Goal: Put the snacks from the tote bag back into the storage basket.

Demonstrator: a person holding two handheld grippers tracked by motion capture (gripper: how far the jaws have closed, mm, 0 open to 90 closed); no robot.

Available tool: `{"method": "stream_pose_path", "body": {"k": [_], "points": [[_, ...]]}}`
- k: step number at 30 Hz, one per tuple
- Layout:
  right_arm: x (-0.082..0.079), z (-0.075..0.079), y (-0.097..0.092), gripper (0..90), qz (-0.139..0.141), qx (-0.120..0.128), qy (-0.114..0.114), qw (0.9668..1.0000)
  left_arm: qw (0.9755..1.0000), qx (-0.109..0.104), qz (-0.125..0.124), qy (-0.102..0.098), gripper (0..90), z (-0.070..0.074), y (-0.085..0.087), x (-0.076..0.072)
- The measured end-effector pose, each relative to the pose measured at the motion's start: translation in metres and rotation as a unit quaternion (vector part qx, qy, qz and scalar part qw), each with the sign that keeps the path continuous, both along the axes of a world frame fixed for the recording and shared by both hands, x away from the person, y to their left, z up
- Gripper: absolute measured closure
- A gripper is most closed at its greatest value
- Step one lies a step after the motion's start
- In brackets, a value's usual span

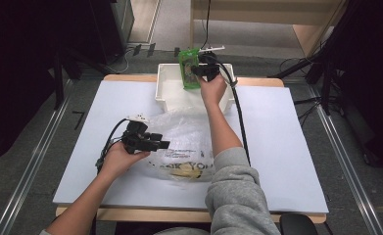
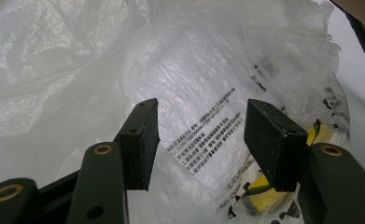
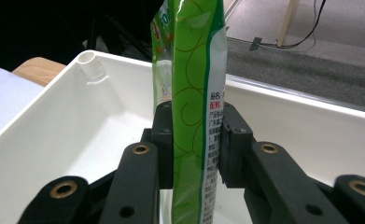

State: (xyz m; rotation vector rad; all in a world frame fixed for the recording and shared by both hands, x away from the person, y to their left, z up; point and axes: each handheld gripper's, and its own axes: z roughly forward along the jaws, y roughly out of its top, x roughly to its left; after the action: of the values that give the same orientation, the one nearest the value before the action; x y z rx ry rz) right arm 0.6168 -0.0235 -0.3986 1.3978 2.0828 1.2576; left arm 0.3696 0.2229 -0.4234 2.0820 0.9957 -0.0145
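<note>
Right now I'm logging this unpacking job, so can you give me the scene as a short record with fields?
Held item: green packet, upright
Right tool: shut on the packet, over the white bin
Left tool: open, jaws apart before the plastic bag
Bag: crumpled, on the table, something yellow inside
Bin: at the table's far edge

I've got the pouch over the bin at the table's far edge; bag lies just before it.

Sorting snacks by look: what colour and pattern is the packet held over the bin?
The packet is bright green with pale swirls, clearest in the right gripper view.
</note>
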Motion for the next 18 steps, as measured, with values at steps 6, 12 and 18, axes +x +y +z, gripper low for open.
{"method": "stream_pose_path", "body": {"k": [6,12,18], "points": [[-0.0005,-0.0013,0.0006,73.3,0.002,-0.006,-0.005,1.0,1.0,0.001,-0.002,0.0,45.9,0.0,-0.0001,0.0],[-0.0029,-0.0039,0.0003,73.2,0.003,-0.01,-0.014,0.9998,1.0,0.003,-0.001,0.0,45.9,-0.0005,-0.0013,-0.0004],[-0.0056,-0.006,-0.0037,73.2,0.008,-0.012,-0.012,0.9998,1.0,0.006,-0.004,0.002,45.8,-0.0013,-0.0025,-0.0003]]}}
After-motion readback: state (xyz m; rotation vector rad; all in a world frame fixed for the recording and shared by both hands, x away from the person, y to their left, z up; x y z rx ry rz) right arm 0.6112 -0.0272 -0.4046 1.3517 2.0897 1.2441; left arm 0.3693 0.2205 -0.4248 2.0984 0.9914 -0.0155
